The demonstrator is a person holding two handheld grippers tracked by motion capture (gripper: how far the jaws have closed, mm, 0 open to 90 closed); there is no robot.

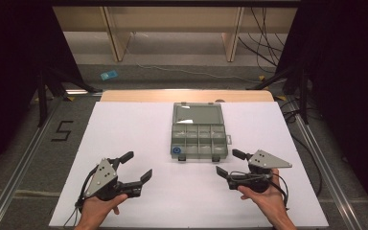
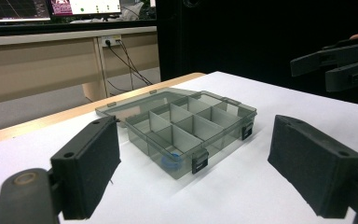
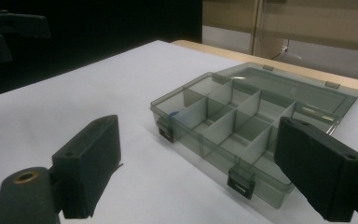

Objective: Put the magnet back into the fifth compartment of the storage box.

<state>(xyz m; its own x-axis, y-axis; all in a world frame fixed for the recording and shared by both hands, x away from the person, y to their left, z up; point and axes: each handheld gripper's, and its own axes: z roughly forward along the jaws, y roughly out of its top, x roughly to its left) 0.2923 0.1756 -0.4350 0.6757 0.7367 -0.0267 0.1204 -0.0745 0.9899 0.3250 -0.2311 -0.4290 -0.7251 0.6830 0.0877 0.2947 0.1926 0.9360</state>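
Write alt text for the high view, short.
An open grey organizer box sits mid-table on a white sheet, lid flat behind it, a small blue item in its near-left compartment. Nearer the camera, a person's hands hold the left tool and right tool, both open and empty.

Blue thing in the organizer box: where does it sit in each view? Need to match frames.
High view: blue piece, box's near-left compartment.
Left gripper view: low center, nearest corner compartment, beside a black latch.
Right gripper view: left of center, box's left corner.
Shared landmark: open lid.
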